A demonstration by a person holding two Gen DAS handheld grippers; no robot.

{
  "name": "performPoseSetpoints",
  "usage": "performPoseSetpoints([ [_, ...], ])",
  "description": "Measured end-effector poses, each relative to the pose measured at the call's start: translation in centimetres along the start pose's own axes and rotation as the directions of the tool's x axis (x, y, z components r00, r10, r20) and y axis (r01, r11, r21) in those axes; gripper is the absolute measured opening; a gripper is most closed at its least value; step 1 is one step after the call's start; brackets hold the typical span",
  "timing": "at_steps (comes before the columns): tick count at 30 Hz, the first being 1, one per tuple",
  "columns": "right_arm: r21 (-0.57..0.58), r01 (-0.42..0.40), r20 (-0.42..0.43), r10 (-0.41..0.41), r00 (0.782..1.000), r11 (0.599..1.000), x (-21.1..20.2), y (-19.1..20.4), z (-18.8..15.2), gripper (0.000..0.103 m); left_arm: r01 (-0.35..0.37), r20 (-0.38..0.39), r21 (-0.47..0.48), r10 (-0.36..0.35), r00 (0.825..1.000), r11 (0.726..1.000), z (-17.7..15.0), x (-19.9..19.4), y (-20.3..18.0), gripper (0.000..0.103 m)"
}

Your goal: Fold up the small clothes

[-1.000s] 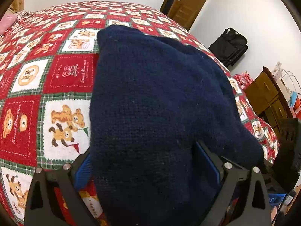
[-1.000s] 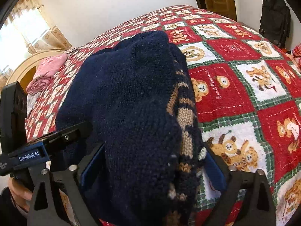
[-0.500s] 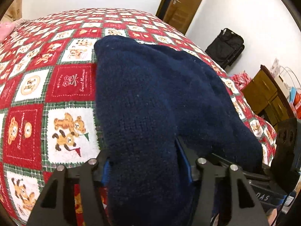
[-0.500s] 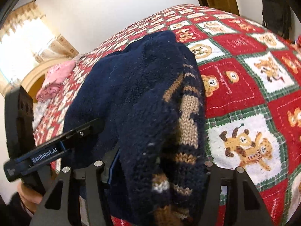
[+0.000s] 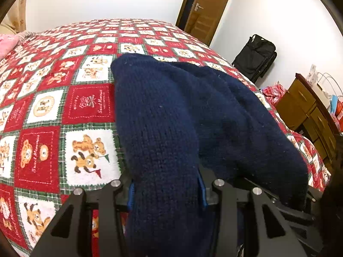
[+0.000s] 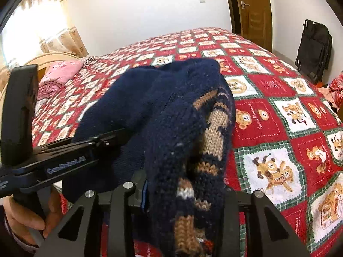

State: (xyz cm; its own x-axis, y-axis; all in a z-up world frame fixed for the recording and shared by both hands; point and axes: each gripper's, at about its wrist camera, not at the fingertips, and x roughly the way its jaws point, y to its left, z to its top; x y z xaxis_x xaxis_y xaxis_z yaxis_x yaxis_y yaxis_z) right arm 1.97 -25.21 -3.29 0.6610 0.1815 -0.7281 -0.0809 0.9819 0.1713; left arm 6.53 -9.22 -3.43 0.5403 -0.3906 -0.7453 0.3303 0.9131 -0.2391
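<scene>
A small navy knitted sweater [image 5: 193,115] with a tan patterned band [image 6: 214,128] lies partly on the red and white bear quilt [image 5: 85,107], its near edge lifted. My left gripper [image 5: 166,194] is shut on the sweater's near edge, the cloth bunched between its jaws. My right gripper [image 6: 184,194] is shut on the other near corner, where the patterned band hangs. The left gripper's body [image 6: 64,160] shows in the right wrist view, held by a hand [image 6: 23,216]. The fingertips are hidden by the cloth.
The quilt [image 6: 278,107] covers the whole bed. A pink garment [image 6: 57,75] lies by the headboard at the far left. A black bag [image 5: 255,57] and a wooden door [image 5: 205,6] stand by the far wall. A wooden dresser [image 5: 308,109] is right of the bed.
Both grippers closed from wide open onto the sweater's near edge and have lifted it. The views rose and tilted up, showing more of the room.
</scene>
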Motion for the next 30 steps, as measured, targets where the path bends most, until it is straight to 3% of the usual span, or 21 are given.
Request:
performPoseSetpoints([
  [9,0.037,-0.065,0.014,0.065,0.998,0.997,-0.5,0.3,0.3,0.036,0.014,0.008,0.007,-0.015,1.0,1.0,0.4,-0.6,0.3,0.044],
  [15,-0.037,-0.15,0.034,0.151,0.988,0.988,-1.4,3.8,1.3,0.036,0.013,0.062,-0.015,-0.012,0.998,1.0,1.2,-2.7,1.4,0.044],
  [23,-0.068,-0.256,0.053,0.259,0.964,0.964,-1.3,8.1,2.2,0.036,0.031,0.099,-0.108,-0.02,0.995,0.994,1.7,-4.9,6.1,0.044],
  [30,-0.134,-0.321,0.075,0.333,0.94,0.937,-0.6,12.6,3.7,0.036,-0.011,0.171,-0.141,0.036,0.985,0.99,2.3,-7.5,9.2,0.043],
])
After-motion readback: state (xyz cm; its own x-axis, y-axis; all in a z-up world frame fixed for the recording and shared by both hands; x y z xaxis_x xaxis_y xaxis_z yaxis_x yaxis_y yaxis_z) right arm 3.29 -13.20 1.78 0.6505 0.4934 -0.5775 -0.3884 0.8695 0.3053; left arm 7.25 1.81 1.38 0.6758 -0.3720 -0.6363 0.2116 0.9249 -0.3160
